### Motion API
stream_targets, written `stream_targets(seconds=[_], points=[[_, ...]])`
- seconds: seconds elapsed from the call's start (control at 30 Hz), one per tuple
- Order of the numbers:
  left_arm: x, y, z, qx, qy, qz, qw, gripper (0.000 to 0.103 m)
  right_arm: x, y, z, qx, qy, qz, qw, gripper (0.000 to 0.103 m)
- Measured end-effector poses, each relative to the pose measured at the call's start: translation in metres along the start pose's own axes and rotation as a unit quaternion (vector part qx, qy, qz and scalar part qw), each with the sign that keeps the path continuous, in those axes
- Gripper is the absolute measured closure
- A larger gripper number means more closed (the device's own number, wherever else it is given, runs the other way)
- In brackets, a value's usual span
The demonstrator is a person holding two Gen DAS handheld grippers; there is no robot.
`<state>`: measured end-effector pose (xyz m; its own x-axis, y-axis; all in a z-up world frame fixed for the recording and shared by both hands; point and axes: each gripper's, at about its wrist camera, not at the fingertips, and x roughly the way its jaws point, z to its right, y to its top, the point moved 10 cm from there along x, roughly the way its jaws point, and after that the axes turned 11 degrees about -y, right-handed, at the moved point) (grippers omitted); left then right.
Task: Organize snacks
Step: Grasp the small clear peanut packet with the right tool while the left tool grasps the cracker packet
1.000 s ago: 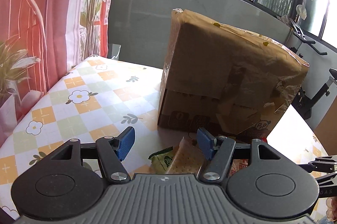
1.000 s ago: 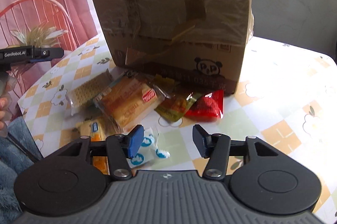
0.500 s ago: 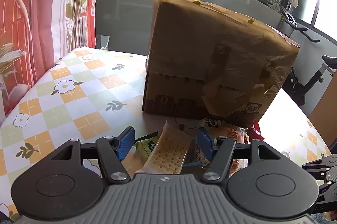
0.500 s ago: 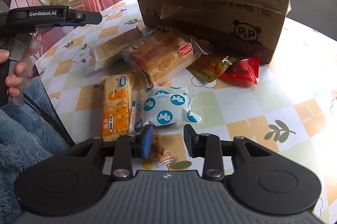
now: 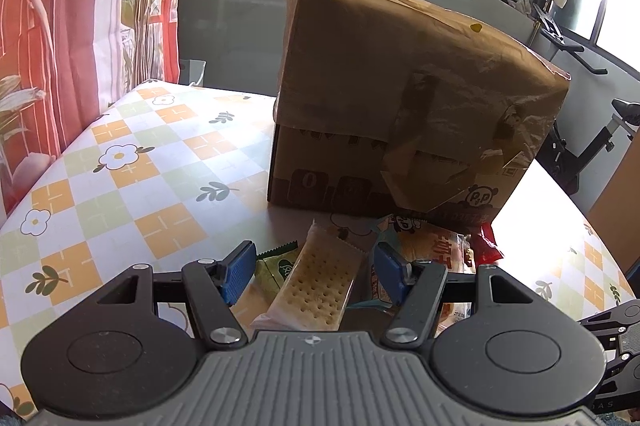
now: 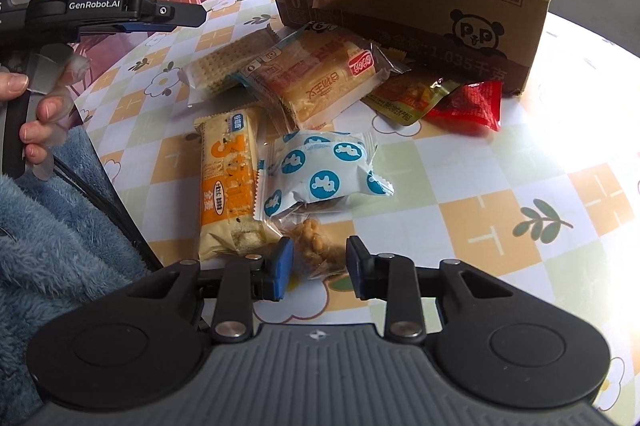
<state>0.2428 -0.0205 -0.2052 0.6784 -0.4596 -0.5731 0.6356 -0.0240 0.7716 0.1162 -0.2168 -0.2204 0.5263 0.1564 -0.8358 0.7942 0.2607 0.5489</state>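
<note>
Just ahead of the right tool point(image 6: 315, 262), a small clear bag of nuts point(image 6: 316, 250) lies on the tabletop point(image 6: 460, 185), tucked under a blue-and-white packet point(image 6: 320, 177); its jaws are closing around the bag, not yet clearly pressing it; this looks like the pick-up step. Next, a firm pinch, then a lift. The left tool point(image 5: 314, 272) hangs half-open over a cracker pack point(image 5: 316, 286), holding nothing; a cardboard box point(image 5: 400, 97) stands behind.

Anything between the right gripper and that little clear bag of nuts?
Nothing is in the way. The right gripper is closing with the nut packet already between its fingers. The blue-and-white packet overlaps only the packet's far end.
</note>
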Motion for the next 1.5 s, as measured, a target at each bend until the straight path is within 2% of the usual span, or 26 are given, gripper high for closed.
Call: stream_targets(seconds=[0.07, 0.13, 0.33, 0.77, 0.8, 0.83, 0.97, 1.07, 1.2, 1.3, 1.4, 1.5], points=[[0.001, -0.001, 0.000, -0.003, 0.000, -0.002, 1.0000, 0.035, 0.000, 0.001, 0.001, 0.002, 0.002, 0.003, 1.000, 0.074], [0.002, -0.002, 0.000, -0.005, -0.001, -0.002, 1.0000, 0.036, 0.000, 0.001, 0.002, 0.007, 0.004, 0.004, 1.000, 0.080], [0.001, -0.003, -0.001, -0.010, 0.002, -0.002, 0.9999, 0.036, -0.008, 0.004, 0.006, 0.017, 0.012, 0.011, 1.000, 0.083], [0.003, -0.004, -0.003, -0.017, 0.005, -0.006, 0.9998, 0.036, -0.025, 0.035, 0.064, 0.065, -0.057, 0.073, 0.994, 0.083], [0.003, -0.004, -0.002, -0.017, 0.005, -0.006, 0.9998, 0.036, -0.024, 0.037, 0.066, 0.068, -0.061, 0.075, 0.993, 0.085], [0.003, -0.004, -0.002, -0.016, 0.005, -0.006, 0.9998, 0.036, -0.022, 0.039, 0.071, 0.073, -0.066, 0.080, 0.992, 0.102], [0.004, -0.005, -0.003, -0.018, 0.008, -0.008, 0.9998, 0.036, -0.014, 0.045, 0.085, 0.104, -0.073, 0.087, 0.988, 0.103], [0.003, -0.004, -0.004, -0.017, 0.007, -0.008, 0.9998, 0.036, -0.009, 0.044, 0.087, 0.092, -0.076, 0.076, 0.990, 0.102], [0.004, -0.005, -0.006, -0.022, 0.009, -0.009, 0.9997, 0.036, -0.012, 0.032, 0.083, 0.075, -0.069, 0.057, 0.993, 0.097], [0.007, -0.006, -0.003, -0.020, 0.004, -0.013, 0.9997, 0.036, -0.013, 0.023, 0.079, 0.069, -0.060, 0.047, 0.995, 0.079], [0.007, -0.007, -0.002, -0.017, 0.000, -0.013, 0.9998, 0.036, -0.011, 0.016, 0.072, 0.059, -0.049, 0.037, 0.996, 0.074], [0.006, -0.007, -0.004, -0.021, 0.003, -0.012, 0.9997, 0.036, -0.004, 0.008, 0.068, 0.029, -0.064, 0.021, 0.997, 0.072]])
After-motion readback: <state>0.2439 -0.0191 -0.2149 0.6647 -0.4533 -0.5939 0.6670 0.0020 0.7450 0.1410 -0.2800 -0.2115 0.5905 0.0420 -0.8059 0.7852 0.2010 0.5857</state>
